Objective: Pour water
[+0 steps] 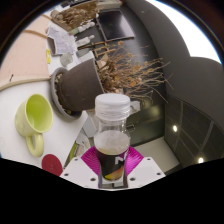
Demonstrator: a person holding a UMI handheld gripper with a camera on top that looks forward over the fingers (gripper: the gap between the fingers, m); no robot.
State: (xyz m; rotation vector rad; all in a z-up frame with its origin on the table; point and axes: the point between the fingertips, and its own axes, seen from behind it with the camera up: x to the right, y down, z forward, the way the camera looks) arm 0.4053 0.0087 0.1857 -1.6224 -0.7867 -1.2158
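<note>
The hand-held gripper [112, 168] is clenched on a white-capped bottle [112, 135] of dark liquid, both pink pads pressing its sides, holding it upright and still capped above the bench [15, 150], near the green mug [33, 117], the likely receiving vessel.

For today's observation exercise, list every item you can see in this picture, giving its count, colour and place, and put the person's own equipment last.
Bottle: one, clear with a white cap and dark liquid in its lower part, upright between the fingers.
Mug: one, yellow-green, on the white table left of the bottle.
Plant pot: one, dark, holding dry brown twigs, tipped toward the camera beyond the bottle.
Round object: one, red, on the table below the mug.
Table: one, white, under the mug.
Gripper: one, white fingers with magenta pads, closed on the bottle's lower part.
</note>
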